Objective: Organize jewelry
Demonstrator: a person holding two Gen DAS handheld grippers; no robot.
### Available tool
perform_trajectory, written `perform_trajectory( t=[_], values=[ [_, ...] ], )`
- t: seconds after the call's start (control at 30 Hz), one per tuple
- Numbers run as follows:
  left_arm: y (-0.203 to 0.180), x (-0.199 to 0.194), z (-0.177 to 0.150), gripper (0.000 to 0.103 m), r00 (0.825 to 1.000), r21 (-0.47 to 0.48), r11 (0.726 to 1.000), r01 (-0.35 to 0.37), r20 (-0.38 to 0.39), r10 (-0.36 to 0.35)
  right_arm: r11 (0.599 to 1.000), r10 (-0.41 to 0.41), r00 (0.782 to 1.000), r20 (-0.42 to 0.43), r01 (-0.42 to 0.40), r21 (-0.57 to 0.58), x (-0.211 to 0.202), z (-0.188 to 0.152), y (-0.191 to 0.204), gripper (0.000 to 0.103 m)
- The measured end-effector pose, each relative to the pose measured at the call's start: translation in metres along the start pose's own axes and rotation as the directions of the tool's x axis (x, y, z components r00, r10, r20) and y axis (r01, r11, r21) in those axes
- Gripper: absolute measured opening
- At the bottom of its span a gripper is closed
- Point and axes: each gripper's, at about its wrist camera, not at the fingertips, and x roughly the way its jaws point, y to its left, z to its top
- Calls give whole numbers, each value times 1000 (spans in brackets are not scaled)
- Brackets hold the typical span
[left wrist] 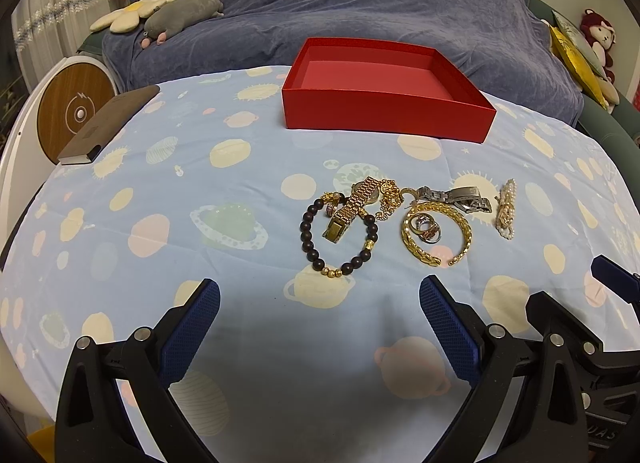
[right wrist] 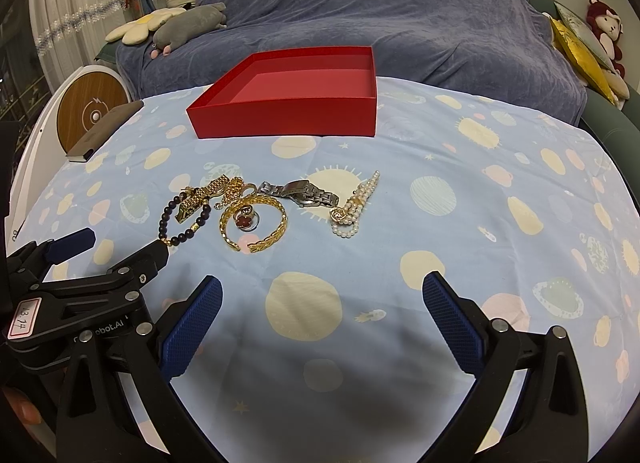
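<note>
A cluster of jewelry [left wrist: 404, 219], from dark bead bracelet [left wrist: 340, 237] to pearl strand [right wrist: 356, 203], lies on the planet-print tabletop [left wrist: 160, 191] before the red box [left wrist: 384, 91], with left gripper [left wrist: 320, 319] and right gripper [right wrist: 322, 319] spread wide, holding nothing.

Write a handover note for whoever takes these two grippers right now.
Left gripper: open, empty, hovering short of the jewelry.
Right gripper: open, empty, beside it.
Open red cardboard box: at the far side of the planet-print blue cloth, nothing visible inside.
In a loose cluster on the cloth: dark beaded bracelet, gold watch band, gold open bangle with rings inside, silver watch, pearl strand.
Done: nothing.
Left: every piece.
</note>
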Motion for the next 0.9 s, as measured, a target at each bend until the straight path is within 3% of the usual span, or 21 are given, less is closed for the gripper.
perform_trajectory(
  t=[0.73, 0.9],
  values=[
    [16, 15, 7, 97, 999, -38, 999, 25, -30, -26, 998, -6, 1000, 8, 6, 68, 12, 13, -20, 97],
    [24, 29, 10, 97, 999, -44, 999, 3, -40, -5, 998, 1, 1000, -23, 1, 68, 22, 25, -26, 84]
  ],
)
